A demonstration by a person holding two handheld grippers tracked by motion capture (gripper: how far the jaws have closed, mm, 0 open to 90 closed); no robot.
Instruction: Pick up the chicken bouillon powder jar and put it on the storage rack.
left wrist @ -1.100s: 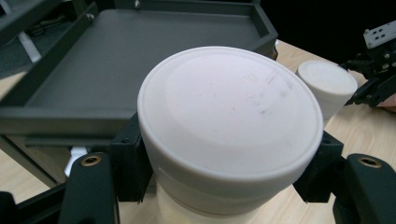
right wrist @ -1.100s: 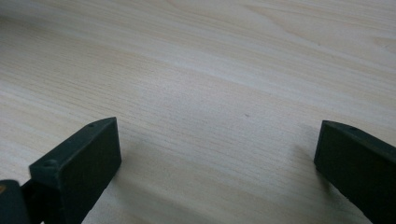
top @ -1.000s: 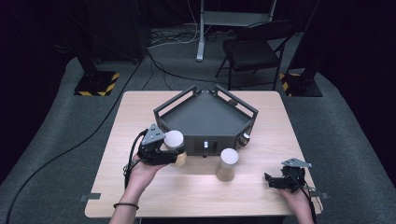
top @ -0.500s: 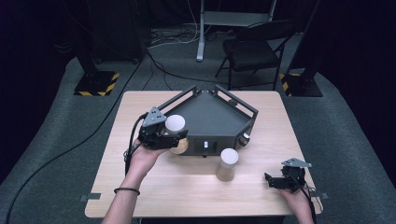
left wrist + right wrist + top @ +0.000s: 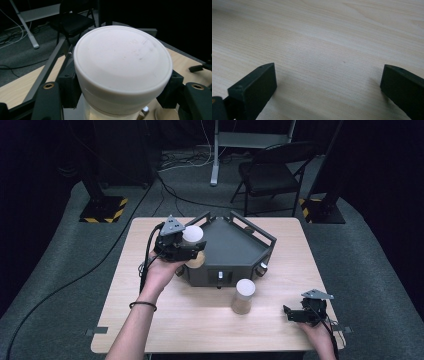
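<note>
1. Two white-lidded jars are on record. The held jar (image 5: pixel 193 240) sits clamped between the jaws of the left gripper (image 5: pixel 186 251), which are closed on it just below its white lid (image 5: pixel 122 63); in the left gripper view a black pad (image 5: pixel 68 86) presses each side of the jar body.
2. Held jar position: raised off the table (image 5: pixel 165 320), upright to slightly tilted, at the left wall of the dark tray (image 5: pixel 230 247), with its lower part showing tan below the fingers.
3. Second jar (image 5: pixel 243 296) stands upright on the table, just in front of the tray, well apart from both grippers.
4. Right gripper (image 5: pixel 295 314) rests low at the table's near right corner, jaws released and spread wide, bare wood between the fingers (image 5: pixel 254 87).
</note>
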